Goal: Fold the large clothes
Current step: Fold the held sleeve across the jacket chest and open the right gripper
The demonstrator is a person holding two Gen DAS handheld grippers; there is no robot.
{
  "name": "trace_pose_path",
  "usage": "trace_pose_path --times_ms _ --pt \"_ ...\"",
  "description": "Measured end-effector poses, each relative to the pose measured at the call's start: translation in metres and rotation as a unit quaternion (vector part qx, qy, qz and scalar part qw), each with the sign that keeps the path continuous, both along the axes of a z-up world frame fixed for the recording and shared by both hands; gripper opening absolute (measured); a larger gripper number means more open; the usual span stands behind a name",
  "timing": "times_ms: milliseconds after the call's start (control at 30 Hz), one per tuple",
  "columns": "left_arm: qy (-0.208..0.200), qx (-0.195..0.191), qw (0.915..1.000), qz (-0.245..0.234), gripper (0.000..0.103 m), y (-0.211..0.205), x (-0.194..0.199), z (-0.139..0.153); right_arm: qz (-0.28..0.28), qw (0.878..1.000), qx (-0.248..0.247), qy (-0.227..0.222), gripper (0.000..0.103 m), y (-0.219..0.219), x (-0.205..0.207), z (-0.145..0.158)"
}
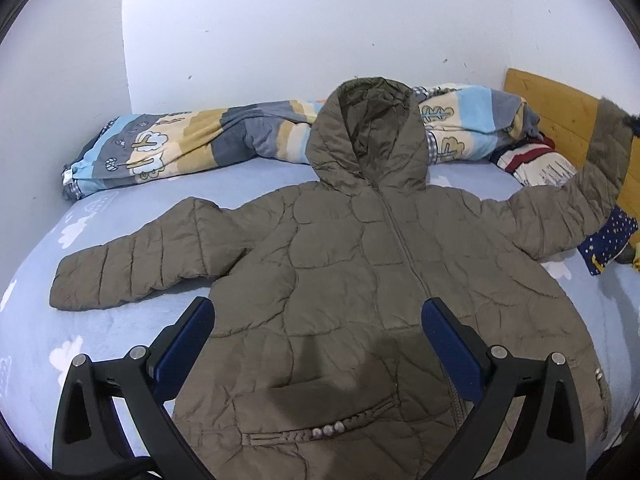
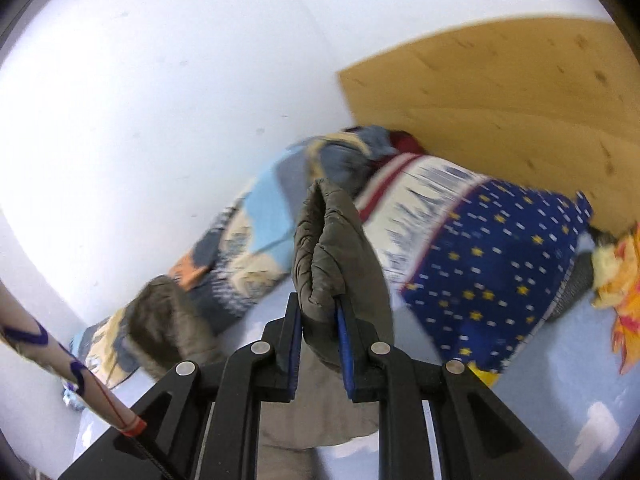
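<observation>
An olive quilted hooded jacket lies front-up on the light blue bed, hood toward the wall, its left sleeve spread flat. My left gripper is open and empty, hovering over the jacket's lower front. The jacket's right sleeve is lifted off the bed at the far right. In the right wrist view my right gripper is shut on that sleeve's cuff, which sticks up between the blue pads.
A striped patterned quilt lies rolled along the white wall behind the hood. A wooden headboard stands at the right. A dark blue star-print cushion and an orange-yellow toy lie near the headboard.
</observation>
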State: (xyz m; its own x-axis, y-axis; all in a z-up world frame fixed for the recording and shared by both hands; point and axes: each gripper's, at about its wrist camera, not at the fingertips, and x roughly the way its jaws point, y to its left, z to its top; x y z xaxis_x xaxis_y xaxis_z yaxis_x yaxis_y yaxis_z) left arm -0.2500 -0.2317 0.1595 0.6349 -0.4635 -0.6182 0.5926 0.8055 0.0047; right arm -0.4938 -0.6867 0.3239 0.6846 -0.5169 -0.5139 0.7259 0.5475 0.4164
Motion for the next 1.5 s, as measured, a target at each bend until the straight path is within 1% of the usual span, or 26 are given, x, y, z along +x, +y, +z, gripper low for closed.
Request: trace_pose_path --times_ms 100,200,333,533,700,833,967,1100,1300,1433,1500 --pt "0.0 -0.008 0.9999 0.006 0.103 0.007 0.001 0.003 0.029 0.999 -0.011 -0.005 0.018 0.027 0.023 0.023" --pt "0.002 -0.015 0.9998 0.013 0.103 0.014 0.003 0.006 0.062 0.998 -0.015 -0.011 0.018 0.055 0.046 0.038" --pt "0.007 -0.022 0.9996 0.019 0.103 0.022 0.006 0.009 0.106 0.994 -0.019 -0.012 0.018 0.089 0.077 0.047" --pt "0.011 -0.026 0.9993 0.025 0.103 0.028 0.01 0.009 0.172 0.985 -0.016 -0.008 0.018 0.138 0.125 0.043" --pt "0.015 -0.028 0.9991 0.027 0.103 0.029 0.011 0.009 0.218 0.976 -0.001 -0.006 0.018 0.169 0.16 0.027" --pt "0.015 -0.026 0.9991 0.029 0.103 0.029 0.012 0.008 0.248 0.969 0.018 0.0 0.018 0.19 0.188 0.003" --pt "0.024 -0.027 0.9987 0.035 0.103 0.031 0.018 0.006 0.276 0.96 0.039 0.016 0.018 0.21 0.217 -0.032" --pt "0.027 -0.025 0.9985 0.041 0.103 0.035 0.021 0.002 0.299 0.951 0.066 0.04 0.018 0.232 0.251 -0.081" --pt "0.038 -0.025 0.9977 0.05 0.103 0.038 0.027 -0.001 0.322 0.938 0.103 0.079 0.018 0.26 0.284 -0.144" --pt "0.05 -0.028 0.9969 0.054 0.103 0.038 0.03 -0.004 0.338 0.928 0.125 0.089 0.018 0.276 0.301 -0.173" --pt "0.056 -0.029 0.9966 0.054 0.103 0.036 0.032 -0.005 0.348 0.923 0.133 0.099 0.02 0.282 0.308 -0.183"
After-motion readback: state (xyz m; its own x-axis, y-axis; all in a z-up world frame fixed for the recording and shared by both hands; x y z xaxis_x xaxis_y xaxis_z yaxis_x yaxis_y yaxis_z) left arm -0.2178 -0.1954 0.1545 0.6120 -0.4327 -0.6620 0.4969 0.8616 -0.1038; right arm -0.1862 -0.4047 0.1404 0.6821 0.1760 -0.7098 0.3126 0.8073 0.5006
